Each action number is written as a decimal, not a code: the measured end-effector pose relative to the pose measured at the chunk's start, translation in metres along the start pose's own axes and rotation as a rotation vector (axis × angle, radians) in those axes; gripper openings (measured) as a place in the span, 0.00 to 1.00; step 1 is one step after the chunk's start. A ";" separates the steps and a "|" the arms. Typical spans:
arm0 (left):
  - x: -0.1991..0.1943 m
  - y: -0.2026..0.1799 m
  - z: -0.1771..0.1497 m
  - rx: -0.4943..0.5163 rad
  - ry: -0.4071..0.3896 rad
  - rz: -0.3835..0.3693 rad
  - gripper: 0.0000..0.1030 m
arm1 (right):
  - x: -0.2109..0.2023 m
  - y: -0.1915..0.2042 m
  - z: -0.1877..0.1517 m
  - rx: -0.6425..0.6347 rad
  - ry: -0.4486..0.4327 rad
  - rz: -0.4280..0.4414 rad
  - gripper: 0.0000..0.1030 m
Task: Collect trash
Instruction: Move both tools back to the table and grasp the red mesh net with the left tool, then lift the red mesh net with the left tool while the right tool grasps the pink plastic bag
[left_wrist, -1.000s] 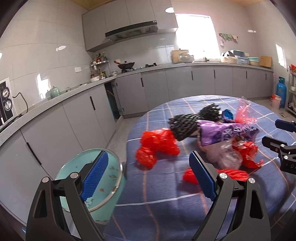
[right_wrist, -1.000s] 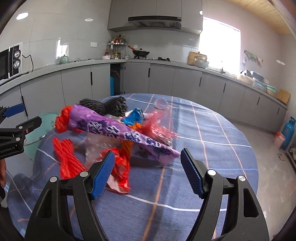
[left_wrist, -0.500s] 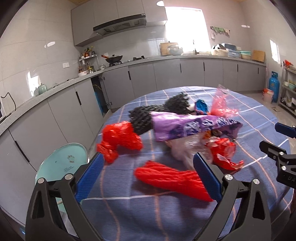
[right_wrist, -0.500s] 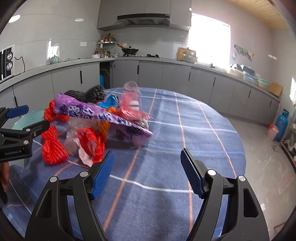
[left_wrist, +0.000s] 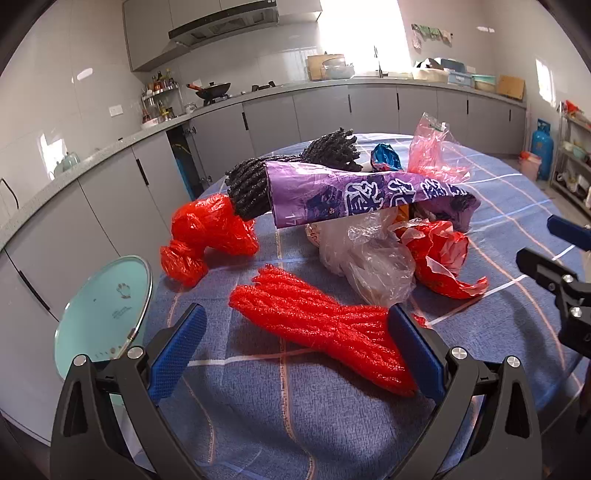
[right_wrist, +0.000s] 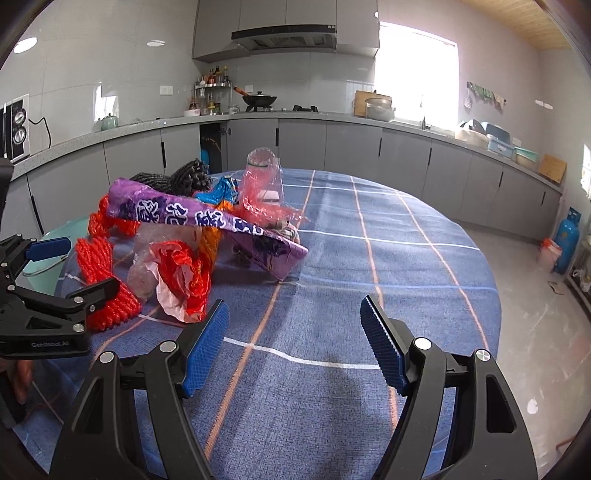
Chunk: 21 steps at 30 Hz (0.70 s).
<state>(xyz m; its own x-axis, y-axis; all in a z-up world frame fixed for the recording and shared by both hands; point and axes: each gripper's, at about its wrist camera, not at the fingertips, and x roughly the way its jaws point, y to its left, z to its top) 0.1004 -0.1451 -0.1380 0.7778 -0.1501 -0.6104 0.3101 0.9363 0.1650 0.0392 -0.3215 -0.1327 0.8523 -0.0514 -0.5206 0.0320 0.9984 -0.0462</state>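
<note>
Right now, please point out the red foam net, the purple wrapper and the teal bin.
red foam net (left_wrist: 317, 325), left wrist view, middle of the ribbed sleeve
purple wrapper (left_wrist: 369, 192), left wrist view, printed upper face
teal bin (left_wrist: 99, 302), left wrist view, inner wall below the rim

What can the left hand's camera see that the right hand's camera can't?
Only the left wrist view shows the round teal lid whole, beside the table, and the crumpled red bag. Only the right wrist view shows the microwave and the table's bare far half. Both show the red mesh bundle, purple wrapper, black mesh and each other's gripper.
</note>
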 end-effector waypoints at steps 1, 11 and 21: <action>0.000 0.001 -0.001 -0.004 0.003 -0.010 0.92 | 0.000 0.000 0.000 -0.002 0.000 0.001 0.71; -0.004 0.001 -0.004 0.005 0.034 -0.164 0.32 | -0.005 0.005 0.001 -0.006 -0.015 0.019 0.71; -0.036 0.024 -0.006 0.029 -0.039 -0.099 0.21 | -0.009 0.012 0.019 -0.002 -0.057 0.049 0.71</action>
<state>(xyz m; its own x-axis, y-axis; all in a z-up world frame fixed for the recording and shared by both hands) 0.0764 -0.1149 -0.1164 0.7631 -0.2547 -0.5940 0.4023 0.9065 0.1282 0.0418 -0.3084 -0.1120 0.8811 -0.0014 -0.4729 -0.0113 0.9996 -0.0240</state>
